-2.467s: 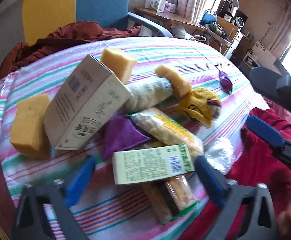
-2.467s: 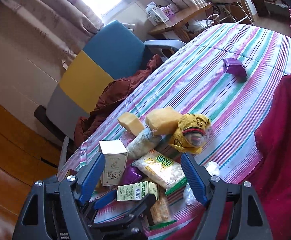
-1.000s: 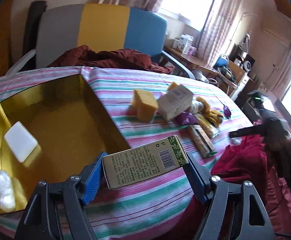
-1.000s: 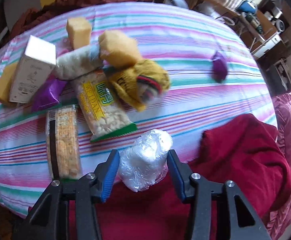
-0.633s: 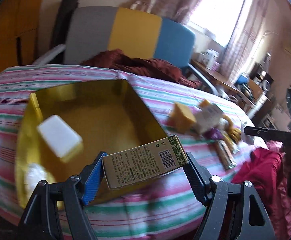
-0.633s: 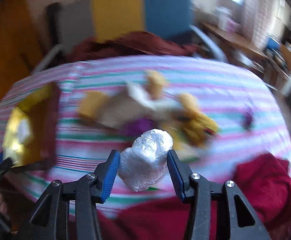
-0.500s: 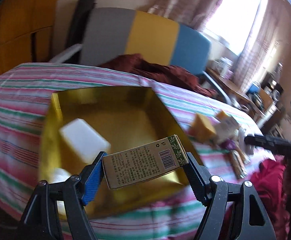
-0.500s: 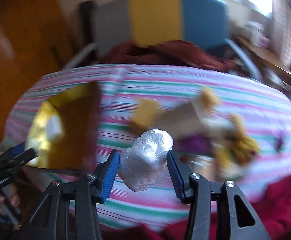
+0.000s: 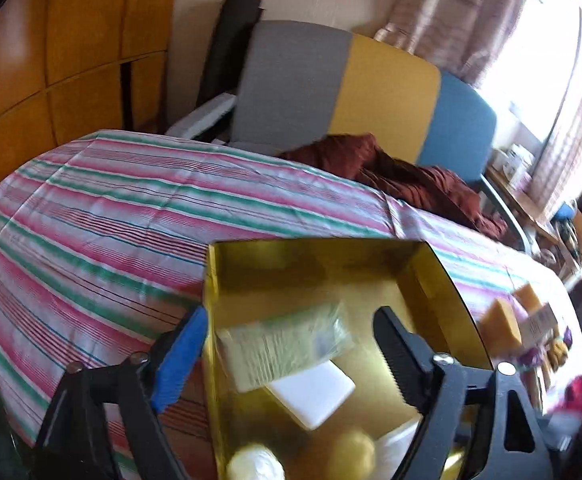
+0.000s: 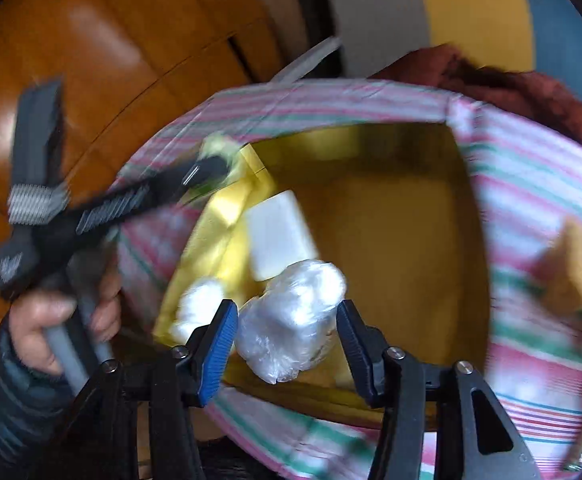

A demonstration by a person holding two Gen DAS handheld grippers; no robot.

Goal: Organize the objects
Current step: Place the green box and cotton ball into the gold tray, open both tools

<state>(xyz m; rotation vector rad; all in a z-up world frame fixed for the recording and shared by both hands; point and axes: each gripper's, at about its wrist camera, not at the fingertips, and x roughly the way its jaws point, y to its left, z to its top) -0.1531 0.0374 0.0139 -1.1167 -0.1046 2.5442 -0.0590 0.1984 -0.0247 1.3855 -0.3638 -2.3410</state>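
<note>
Green carton (image 9: 287,344) dropping free between just-opened left tongs (image 9: 287,354); right tongs (image 10: 287,340) just loosened around plastic bundle (image 10: 291,316), above gold box (image 9: 431,272).

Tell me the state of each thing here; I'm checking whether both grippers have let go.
left gripper: open, jaws just been opening.
green carton: blurred, loose between those jaws, over the gold box.
right gripper: open, jaws just been opening.
wrapped bundle: between the pads, above the box.
gold box: open-topped.
white block: lying flat inside the box.
</note>
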